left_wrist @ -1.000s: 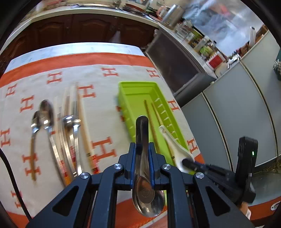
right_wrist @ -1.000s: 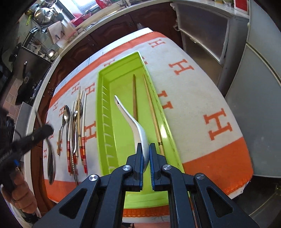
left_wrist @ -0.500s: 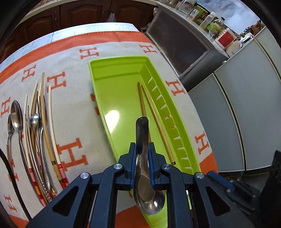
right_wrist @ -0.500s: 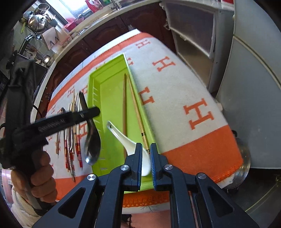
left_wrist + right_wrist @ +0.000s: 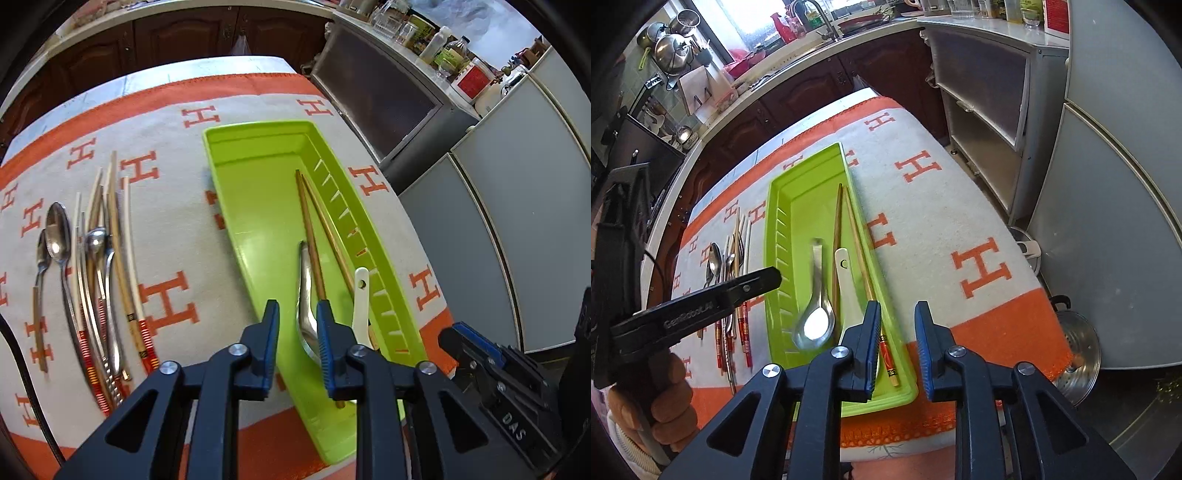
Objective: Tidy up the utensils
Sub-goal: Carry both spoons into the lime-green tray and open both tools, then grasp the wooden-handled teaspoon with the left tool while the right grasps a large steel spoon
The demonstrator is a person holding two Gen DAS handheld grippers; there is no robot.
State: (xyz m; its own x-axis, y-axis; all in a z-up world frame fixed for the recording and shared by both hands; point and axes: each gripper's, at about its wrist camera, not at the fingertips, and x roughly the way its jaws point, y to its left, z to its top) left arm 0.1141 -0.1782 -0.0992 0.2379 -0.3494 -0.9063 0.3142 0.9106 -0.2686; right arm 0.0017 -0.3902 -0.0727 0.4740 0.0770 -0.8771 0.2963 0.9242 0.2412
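Lying in my green tray: metal spoon, white spoon, chopsticks. Both grippers gape, empty. Only my right view shows the sink.

Both wrist cams sit close above the near end of the green tray, looking down its length twd the cabinets; left cam from tray's left, right cam prob. from its right. Shared: tray, tablecloth.
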